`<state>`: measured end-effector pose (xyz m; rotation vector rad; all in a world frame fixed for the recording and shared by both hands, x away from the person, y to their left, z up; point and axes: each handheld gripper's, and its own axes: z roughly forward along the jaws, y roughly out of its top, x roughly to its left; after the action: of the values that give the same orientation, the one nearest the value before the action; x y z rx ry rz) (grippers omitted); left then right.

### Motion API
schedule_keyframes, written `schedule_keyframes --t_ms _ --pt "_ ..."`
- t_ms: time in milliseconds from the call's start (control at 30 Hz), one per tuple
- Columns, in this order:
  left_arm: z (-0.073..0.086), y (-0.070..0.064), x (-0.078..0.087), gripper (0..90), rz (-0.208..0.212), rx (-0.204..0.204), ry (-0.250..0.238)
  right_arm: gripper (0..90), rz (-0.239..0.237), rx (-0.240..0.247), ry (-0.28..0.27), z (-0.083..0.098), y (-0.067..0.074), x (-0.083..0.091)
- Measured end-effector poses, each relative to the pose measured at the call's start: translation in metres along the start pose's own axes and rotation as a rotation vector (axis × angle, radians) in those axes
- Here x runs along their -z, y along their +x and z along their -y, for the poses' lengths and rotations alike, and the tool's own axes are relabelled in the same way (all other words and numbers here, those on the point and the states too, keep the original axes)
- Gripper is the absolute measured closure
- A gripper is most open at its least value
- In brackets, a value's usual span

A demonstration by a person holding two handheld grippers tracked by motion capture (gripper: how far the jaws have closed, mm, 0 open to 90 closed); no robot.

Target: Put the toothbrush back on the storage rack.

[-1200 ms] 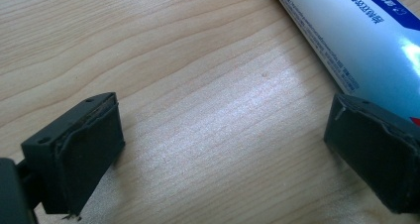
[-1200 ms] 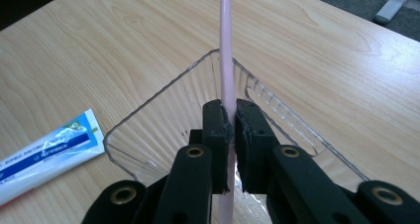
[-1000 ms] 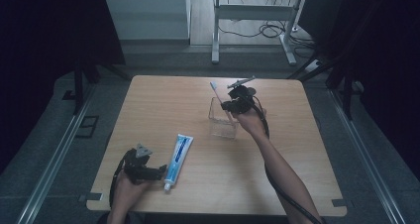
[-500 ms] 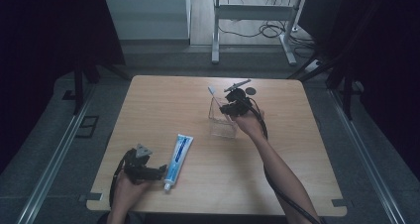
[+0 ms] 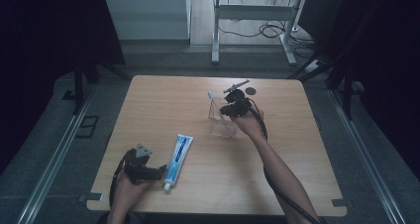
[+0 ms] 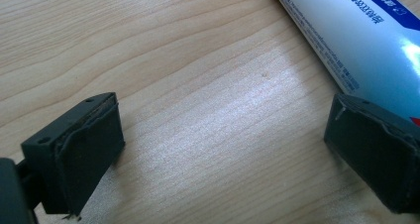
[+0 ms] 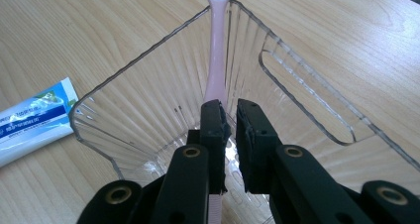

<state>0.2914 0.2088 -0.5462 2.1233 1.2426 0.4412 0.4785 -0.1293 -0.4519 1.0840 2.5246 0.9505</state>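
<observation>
Both hand-held grippers differ: right nips a pink toothbrush; left gapes beside toothpaste.

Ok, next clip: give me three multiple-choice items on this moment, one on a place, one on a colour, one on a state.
1. Where does the toothpaste tube lie?
A. inside the clear container
B. flat on the table, beside the left gripper
C. on the floor

2. What colour is the toothbrush handle?
A. pink
B. green
C. black

3. How do the left gripper jaws stand?
A. shut on the tube
B. shut on nothing
C. wide open over bare wood

Key: 1 B, the high view shows it on the table by that gripper; 2 A, pink in the right gripper view, standing in the clear container; 3 C, a wide gap shows between them.
</observation>
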Motion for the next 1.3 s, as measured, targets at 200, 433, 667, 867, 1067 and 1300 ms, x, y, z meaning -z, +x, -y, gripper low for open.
schedule_keyframes --t_ms 200,433,667,867,1067,1300 --pt "0.000 0.000 0.000 1.7 0.000 0.000 0.000 80.1 -0.002 0.000 -0.001 0.000 0.000 0.000" --pt "0.000 0.000 0.000 1.7 0.000 0.000 0.000 75.3 -0.006 0.008 -0.008 -0.001 0.001 0.004" --pt "0.000 0.000 0.000 1.7 0.002 0.002 -0.002 67.0 -0.003 0.024 -0.023 -0.002 0.003 0.010" --pt "0.000 0.000 0.000 1.7 0.001 0.000 0.000 56.8 0.002 0.036 -0.041 -0.001 0.005 0.017" --pt "0.000 0.000 0.000 1.7 0.001 0.000 0.000 49.4 -0.010 0.033 -0.053 0.001 0.005 0.024" --pt "0.000 0.000 0.000 1.7 0.001 0.000 0.000 42.0 -0.026 0.033 -0.060 0.004 0.006 0.030"
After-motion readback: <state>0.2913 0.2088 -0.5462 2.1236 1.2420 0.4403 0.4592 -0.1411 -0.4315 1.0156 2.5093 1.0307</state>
